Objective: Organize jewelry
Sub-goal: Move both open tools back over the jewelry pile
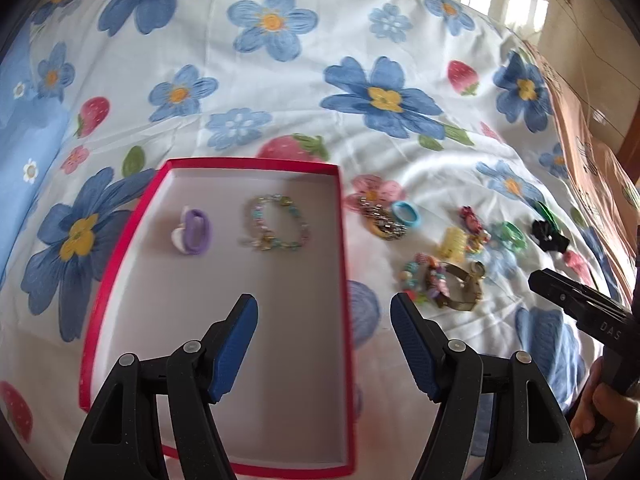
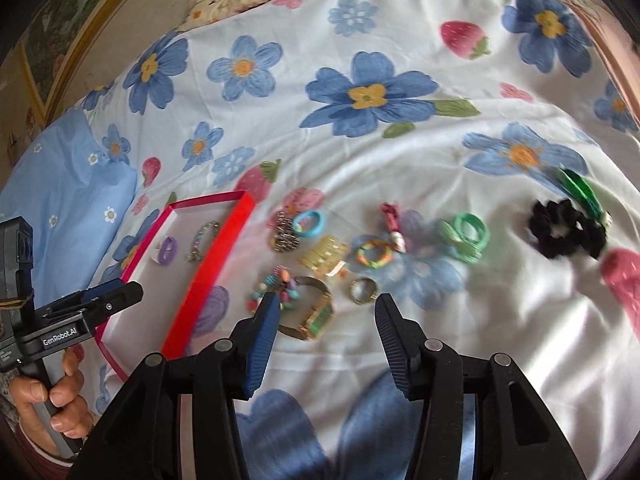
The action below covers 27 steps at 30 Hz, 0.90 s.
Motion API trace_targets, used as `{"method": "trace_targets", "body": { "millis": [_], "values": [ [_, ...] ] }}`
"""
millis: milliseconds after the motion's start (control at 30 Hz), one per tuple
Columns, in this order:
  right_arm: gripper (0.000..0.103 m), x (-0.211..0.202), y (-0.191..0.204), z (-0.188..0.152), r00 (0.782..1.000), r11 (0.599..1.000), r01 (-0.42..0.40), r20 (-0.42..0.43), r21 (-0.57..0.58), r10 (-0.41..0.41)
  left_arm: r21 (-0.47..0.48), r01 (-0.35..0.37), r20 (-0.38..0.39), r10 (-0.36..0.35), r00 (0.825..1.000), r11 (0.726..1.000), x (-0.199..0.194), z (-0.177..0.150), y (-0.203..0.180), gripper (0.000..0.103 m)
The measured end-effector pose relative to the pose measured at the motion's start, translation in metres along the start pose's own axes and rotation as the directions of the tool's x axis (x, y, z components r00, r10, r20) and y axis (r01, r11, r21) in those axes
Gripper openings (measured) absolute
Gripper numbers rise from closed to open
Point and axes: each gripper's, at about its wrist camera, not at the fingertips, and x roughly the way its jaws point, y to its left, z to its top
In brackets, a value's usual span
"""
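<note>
Left gripper [image 1: 324, 340] spread, empty | right gripper [image 2: 326, 340] spread, empty | watch [image 2: 316, 312], blurred, maybe gold

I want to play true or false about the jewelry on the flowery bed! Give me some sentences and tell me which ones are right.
1. The red-rimmed box holds two things. True: a purple ring and a pastel beaded bracelet.
2. The black fabric scrunchie is inside the box. False: it lies on the flowered bedsheet.
3. The left gripper is holding a bracelet. False: nothing is between its fingers.
4. The gold watch with a green face lies outside the box. True.
5. The right gripper is empty. True.
</note>
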Motion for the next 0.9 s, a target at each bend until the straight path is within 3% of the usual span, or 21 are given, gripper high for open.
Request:
{"method": "trace_targets", "body": {
  "millis": [400, 600, 900],
  "values": [
    [0.051, -0.008, -0.029, -0.006, 1.0, 0.998, 0.03, 0.007, 0.05, -0.03, 0.086, 0.009, -0.029, -0.007, 1.0, 0.996, 0.023, 0.007, -0.034, 0.069],
    [0.051, 0.001, -0.029, -0.002, 1.0, 0.999, 0.01, -0.007, 0.032, -0.01, 0.179, 0.039, -0.064, -0.028, 0.998, 0.983, 0.042, 0.006, -0.051, 0.068],
    [0.046, 0.029, -0.023, 0.003, 0.997, 0.999, 0.009, -0.076, -0.036, -0.011, 0.312, 0.072, -0.133, -0.032, 0.991, 0.947, 0.083, 0.009, -0.07, 0.054]
  ]
}}
